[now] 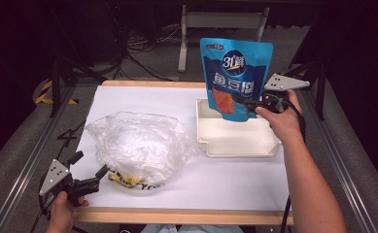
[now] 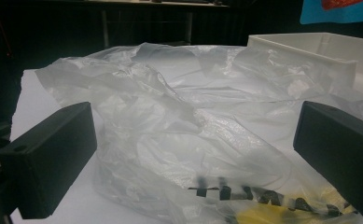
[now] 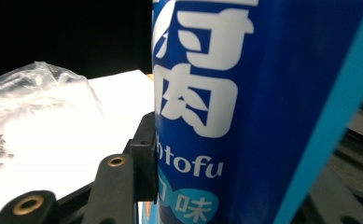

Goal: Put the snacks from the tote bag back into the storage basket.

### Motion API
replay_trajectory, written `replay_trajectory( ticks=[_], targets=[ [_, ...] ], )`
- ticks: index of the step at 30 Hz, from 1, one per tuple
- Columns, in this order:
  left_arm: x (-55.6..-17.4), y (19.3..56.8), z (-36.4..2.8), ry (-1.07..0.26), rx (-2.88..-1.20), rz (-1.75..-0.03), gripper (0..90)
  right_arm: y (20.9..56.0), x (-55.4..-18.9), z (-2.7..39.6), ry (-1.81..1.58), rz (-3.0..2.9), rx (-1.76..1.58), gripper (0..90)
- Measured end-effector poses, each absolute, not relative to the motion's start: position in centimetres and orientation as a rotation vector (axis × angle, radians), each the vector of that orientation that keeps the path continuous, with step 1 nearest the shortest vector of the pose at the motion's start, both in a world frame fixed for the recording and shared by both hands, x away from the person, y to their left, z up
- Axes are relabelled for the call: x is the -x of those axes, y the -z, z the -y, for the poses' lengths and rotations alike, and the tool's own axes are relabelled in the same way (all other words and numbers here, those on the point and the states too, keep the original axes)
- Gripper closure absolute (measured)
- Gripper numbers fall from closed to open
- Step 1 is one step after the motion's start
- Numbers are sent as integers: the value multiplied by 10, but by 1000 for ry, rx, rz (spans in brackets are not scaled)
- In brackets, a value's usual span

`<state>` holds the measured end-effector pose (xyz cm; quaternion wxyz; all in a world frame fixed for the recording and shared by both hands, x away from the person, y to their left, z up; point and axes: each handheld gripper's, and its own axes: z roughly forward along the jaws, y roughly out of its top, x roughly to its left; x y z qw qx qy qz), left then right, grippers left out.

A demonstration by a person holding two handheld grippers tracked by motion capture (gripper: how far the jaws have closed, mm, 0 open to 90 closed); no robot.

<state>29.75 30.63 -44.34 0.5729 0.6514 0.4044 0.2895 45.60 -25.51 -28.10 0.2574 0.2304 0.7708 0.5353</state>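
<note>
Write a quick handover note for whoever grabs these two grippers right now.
Right gripper: shut on the blue fish tofu pouch, held upright above the white tray.
Left gripper: open, at the near edge of the crumpled clear plastic bag, not gripping it.
Done: pouch picked up.
Left: likely set the pouch down, in the tray or the bag; the left gripper probably needs to grip the bag first.

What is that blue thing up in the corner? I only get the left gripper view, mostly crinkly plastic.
Observer: A blue snack pouch, held upright by the right gripper over the white tray.
Operator: Held properly?
Observer: Yes, the jaws are shut on its lower edge.
Operator: Any English on it?
Observer: The right gripper view shows "tofu" printed on it.
Operator: And my gripper?
Observer: The left gripper is open at the plastic bag's near edge.
</note>
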Motion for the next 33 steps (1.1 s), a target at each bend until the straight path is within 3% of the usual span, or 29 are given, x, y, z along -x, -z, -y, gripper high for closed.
replay_trajectory(
  ticks=[33],
  targets=[
    [-297,444,-306,-677,-1529,-953,2,335,-474,274,-1376,-2167,-689,551]
  ],
)
